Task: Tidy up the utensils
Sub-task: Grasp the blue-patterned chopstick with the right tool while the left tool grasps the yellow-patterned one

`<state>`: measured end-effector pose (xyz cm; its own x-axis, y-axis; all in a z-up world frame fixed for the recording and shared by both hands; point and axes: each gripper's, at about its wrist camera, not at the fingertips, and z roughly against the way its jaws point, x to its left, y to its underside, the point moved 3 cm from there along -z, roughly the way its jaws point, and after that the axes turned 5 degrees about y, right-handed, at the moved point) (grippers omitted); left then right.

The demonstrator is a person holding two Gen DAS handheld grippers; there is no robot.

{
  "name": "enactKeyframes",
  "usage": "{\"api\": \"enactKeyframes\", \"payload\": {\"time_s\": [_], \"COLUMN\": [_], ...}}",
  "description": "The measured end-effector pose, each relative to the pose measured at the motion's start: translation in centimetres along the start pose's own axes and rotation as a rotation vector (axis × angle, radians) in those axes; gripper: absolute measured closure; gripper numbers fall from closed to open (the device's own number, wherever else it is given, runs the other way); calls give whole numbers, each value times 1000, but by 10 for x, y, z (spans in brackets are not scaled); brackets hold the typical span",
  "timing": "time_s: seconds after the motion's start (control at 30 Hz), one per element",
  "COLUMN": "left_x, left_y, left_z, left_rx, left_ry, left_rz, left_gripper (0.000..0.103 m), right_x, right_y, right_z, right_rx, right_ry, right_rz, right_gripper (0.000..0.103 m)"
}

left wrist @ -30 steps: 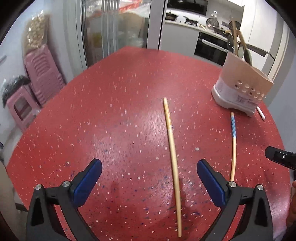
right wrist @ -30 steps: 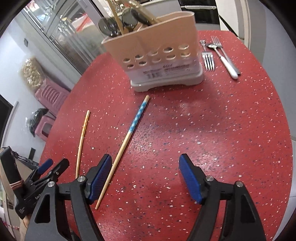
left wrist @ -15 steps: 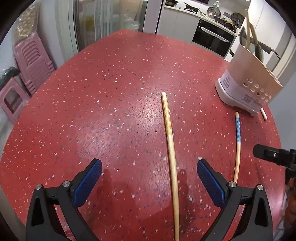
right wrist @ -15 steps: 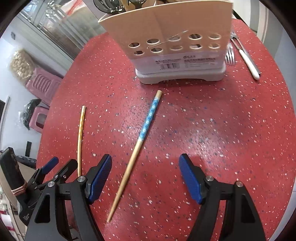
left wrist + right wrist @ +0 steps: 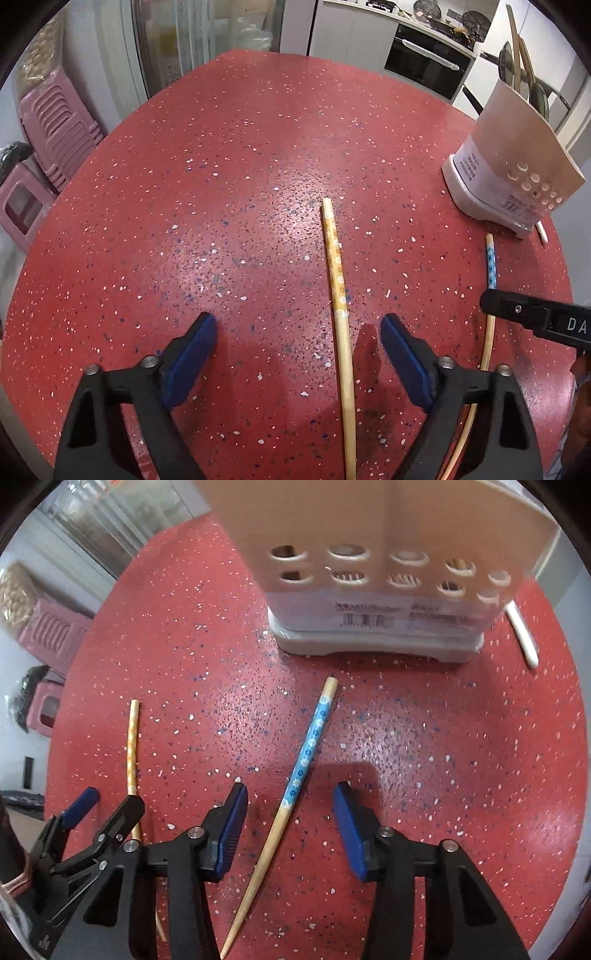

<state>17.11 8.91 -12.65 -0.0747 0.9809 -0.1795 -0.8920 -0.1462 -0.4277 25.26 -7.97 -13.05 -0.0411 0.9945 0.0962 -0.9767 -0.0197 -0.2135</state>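
A yellow-patterned chopstick (image 5: 338,295) lies on the red table between the open jaws of my left gripper (image 5: 297,360); it also shows in the right wrist view (image 5: 132,746). A blue-patterned chopstick (image 5: 295,775) lies between the open jaws of my right gripper (image 5: 290,830); it also shows in the left wrist view (image 5: 491,266). The beige utensil holder (image 5: 373,565) stands just beyond it, with ladles and chopsticks inside (image 5: 517,74). Neither gripper touches a chopstick.
A white utensil handle (image 5: 522,635) lies right of the holder. The left gripper (image 5: 85,834) shows at the right wrist view's lower left. Pink stools (image 5: 55,122) stand off the table's left edge. The table edge curves close on the right.
Both grippers moved forward and lower. The yellow chopstick now lies between the left jaws, the blue one between the right jaws. The holder looms closer in the right view.
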Motion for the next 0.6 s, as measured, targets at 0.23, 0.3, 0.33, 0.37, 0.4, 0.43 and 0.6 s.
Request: {"api": "enactKeyframes", "payload": {"time_s": [0.23,0.3,0.33,0.37,0.4,0.43,0.6], "left_x": [-16,-23,-25,-27,-30,-31,-36], "left_y": [0,-1,-2,-3,-4,-5,-11], "left_z": [-6,-6,-7,-7,-8,-8,-11], "left_rx": [13,14,19,26,33,38,89], "left_ry": [-41,-33,-33,-31,-29,-27,-21], "left_rz": [-90,-120,-127,-135,-145,-151,-163], "left_gripper": [5,10,12,13,16,17,19], "right_x": [19,20,19,11,10,6,-4], "right_y": [-2,-1,0,0,0,2,10], "right_z": [-6,-6,-5,-5,-5,-4,0], "right_rx": [-6,-10,-15,-18,-23,-25,-52], "right_ry": [92,103,108,109,108,102,62], "right_rz": [83,108,118,124,130,132,147], "right_gripper": [68,77,83,87,88,90,95]}}
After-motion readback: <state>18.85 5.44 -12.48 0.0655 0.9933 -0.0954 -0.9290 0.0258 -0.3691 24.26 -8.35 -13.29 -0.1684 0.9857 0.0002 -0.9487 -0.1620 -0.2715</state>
